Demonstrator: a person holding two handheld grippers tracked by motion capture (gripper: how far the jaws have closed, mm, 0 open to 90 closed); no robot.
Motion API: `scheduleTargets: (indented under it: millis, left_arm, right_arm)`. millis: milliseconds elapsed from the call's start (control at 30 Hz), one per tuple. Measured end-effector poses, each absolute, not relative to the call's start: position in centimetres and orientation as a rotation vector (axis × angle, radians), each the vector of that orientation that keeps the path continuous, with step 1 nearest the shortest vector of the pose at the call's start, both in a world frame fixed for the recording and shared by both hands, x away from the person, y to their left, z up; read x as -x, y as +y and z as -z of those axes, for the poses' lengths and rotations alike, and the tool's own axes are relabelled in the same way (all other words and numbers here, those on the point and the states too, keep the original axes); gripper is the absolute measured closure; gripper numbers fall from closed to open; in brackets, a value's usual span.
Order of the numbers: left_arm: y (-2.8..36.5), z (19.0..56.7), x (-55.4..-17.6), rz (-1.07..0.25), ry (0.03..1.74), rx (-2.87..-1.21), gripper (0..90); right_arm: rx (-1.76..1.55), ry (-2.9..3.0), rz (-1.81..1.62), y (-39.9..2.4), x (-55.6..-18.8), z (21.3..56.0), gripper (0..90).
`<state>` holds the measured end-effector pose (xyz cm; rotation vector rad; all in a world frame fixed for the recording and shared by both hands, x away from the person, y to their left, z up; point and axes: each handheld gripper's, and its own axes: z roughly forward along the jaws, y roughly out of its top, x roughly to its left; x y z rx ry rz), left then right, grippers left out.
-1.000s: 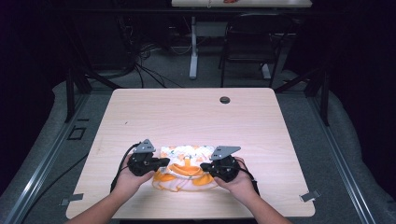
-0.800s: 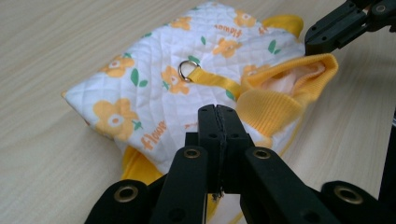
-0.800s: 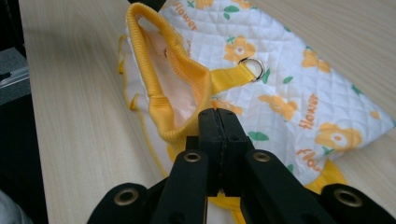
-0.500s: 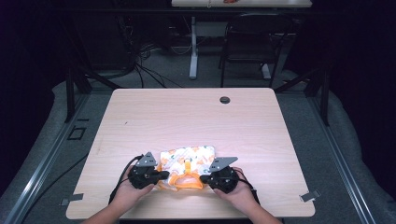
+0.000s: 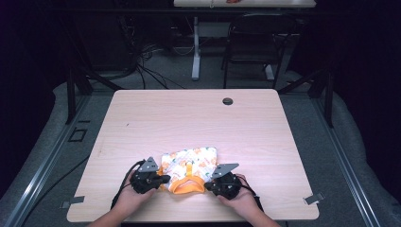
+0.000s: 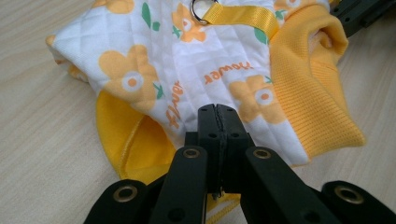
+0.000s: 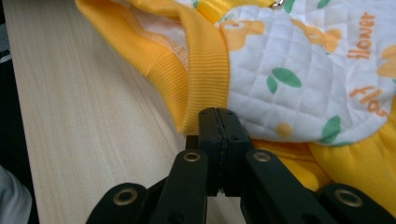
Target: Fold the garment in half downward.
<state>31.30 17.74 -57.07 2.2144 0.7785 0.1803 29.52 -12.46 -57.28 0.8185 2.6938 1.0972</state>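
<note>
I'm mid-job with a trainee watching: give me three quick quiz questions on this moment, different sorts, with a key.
1. True or false: the left gripper is shut on the flowered garment.
2. The garment's ribbed trim is: A green, B orange-yellow, C black.
3. Fill in: the right gripper pinches the garment where the white quilted panel meets the ribbed ____ band.

Key: 1 true. 2 B. 3 yellow.
</note>
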Motion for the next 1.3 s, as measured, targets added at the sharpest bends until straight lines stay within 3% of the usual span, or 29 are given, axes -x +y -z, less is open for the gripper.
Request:
scheduleTargets:
  millis: [1300]
  left_arm:
    - [17.4,57.6,-35.9,-0.205,0.926,-2.104,89.8]
  right_arm:
    - [-0.975,2.589,-1.142,-12.4,-33.2,57.9,89.8]
